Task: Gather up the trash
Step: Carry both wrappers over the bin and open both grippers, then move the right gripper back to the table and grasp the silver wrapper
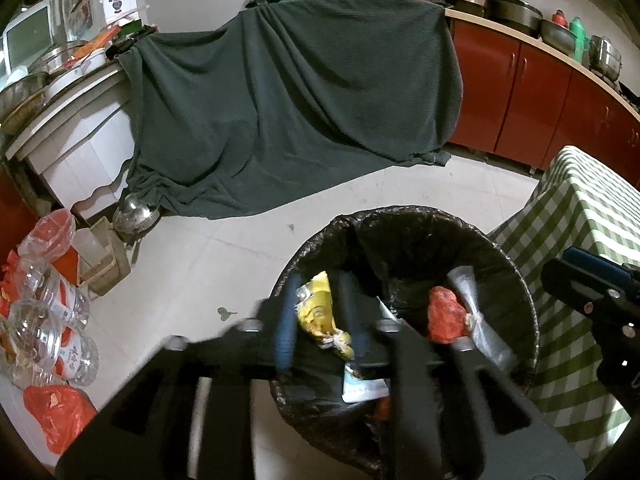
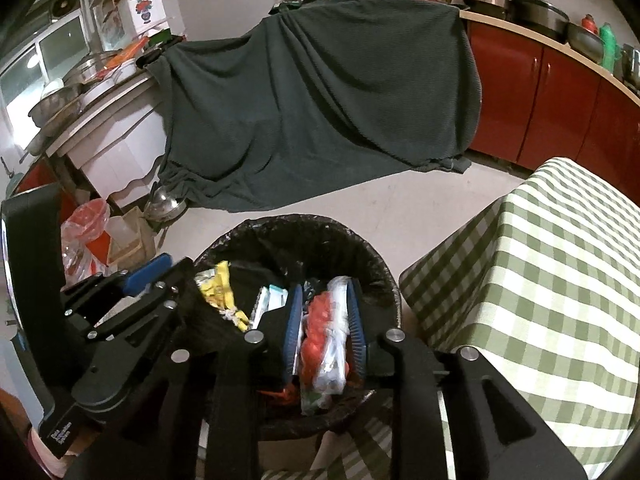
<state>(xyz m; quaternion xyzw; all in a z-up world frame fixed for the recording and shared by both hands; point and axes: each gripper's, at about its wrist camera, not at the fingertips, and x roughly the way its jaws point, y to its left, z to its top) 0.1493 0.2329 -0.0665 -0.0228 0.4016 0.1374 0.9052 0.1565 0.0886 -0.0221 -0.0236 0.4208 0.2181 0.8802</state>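
Right wrist view: the right tool [image 2: 325, 326] is pinching a bundle of red and clear plastic trash [image 2: 326, 338] between its blue pads, and it is hanging directly over the mouth of the black-lined bin [image 2: 372, 258]. The bundle's long axis is running along the fingers, near to far, with its near end drooping below the pads. The left tool [image 1: 320, 322] is standing just to the left over the same bin; its pads are spread, and a yellow wrapper [image 1: 318, 312] is showing between them, apparently lying loose in the bin, not gripped, though motion blur is leaving this uncertain. A pale flat packet [image 1: 364, 390] is lying nearer in the bin.

Judgement: the drop is turning on one relation, namely that the bundle is sitting above the liner opening, well inside the rim, so the right tool is needing only to part its pads. To the right, a green-checked cloth [image 2: 540, 280] is covering the worktop. On the floor at far left, clear bottles [image 1: 52, 320] and an orange bag [image 1: 60, 412] are lying; whether these count as trash cannot be told.
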